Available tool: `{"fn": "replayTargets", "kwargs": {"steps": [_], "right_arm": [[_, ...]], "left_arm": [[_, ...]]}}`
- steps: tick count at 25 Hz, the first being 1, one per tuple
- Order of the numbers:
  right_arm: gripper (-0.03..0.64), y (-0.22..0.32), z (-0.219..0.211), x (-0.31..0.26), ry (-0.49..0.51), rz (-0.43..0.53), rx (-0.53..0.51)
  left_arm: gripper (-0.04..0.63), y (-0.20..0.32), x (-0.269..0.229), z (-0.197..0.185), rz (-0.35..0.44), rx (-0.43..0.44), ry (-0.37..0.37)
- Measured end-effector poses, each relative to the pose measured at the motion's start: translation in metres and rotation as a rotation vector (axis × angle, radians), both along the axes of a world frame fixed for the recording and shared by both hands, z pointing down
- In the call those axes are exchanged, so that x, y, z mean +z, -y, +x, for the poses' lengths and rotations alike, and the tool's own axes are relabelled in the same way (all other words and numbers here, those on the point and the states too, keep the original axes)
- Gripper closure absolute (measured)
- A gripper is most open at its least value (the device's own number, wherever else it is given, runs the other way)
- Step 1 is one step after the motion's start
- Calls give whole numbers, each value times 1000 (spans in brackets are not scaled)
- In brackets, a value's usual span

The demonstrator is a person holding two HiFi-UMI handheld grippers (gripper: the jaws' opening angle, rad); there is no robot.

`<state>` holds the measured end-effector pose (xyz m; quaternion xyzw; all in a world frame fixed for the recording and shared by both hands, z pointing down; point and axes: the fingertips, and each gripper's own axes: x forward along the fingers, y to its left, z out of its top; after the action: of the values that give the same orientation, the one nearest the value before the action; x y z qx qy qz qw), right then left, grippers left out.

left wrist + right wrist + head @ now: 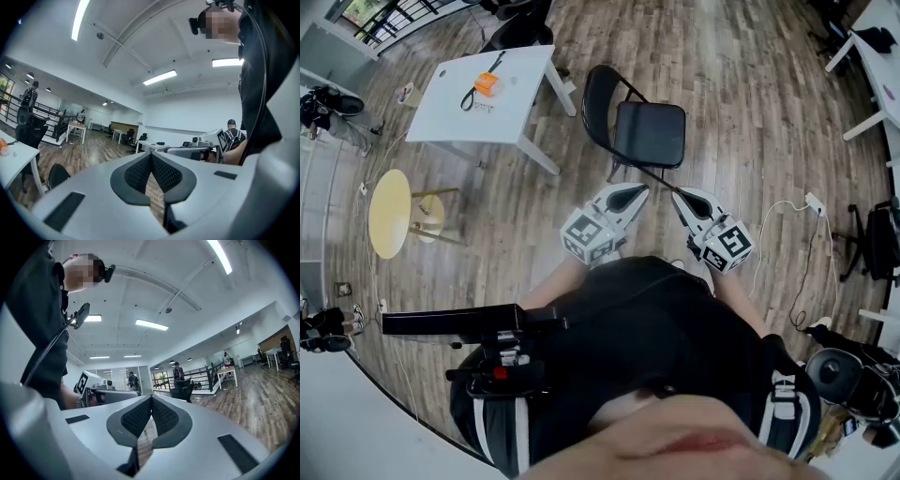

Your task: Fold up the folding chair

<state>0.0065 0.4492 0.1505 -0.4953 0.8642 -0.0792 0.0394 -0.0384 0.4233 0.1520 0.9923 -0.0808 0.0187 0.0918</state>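
Note:
The black folding chair (642,127) stands unfolded on the wooden floor, seat flat and its rounded back towards the left of the head view. My left gripper (635,194) and right gripper (682,199) are held level side by side in front of my body, a short way from the chair's near legs and touching nothing. Each gripper view shows its own pads pressed together with nothing between them: left gripper (151,158), right gripper (151,401). The dark rounded chair back (56,176) peeks in low at the left of the left gripper view.
A white table (455,108) with an orange object (486,82) stands left of the chair. A round yellow side table (389,211) is further left. A white cable and power strip (814,202) lie on the floor at right, near a black office chair (877,239).

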Motion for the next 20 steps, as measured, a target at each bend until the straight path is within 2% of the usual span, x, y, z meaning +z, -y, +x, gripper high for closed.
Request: {"fn": "replayTargets", "kwargs": {"steps": [15, 20], "right_arm": [[607, -5, -2, -4, 0, 21, 21], [607, -16, -12, -7, 2, 39, -46]], "left_arm": [[591, -5, 2, -7, 1, 4, 10], [591, -8, -3, -14, 7, 7, -6]]}}
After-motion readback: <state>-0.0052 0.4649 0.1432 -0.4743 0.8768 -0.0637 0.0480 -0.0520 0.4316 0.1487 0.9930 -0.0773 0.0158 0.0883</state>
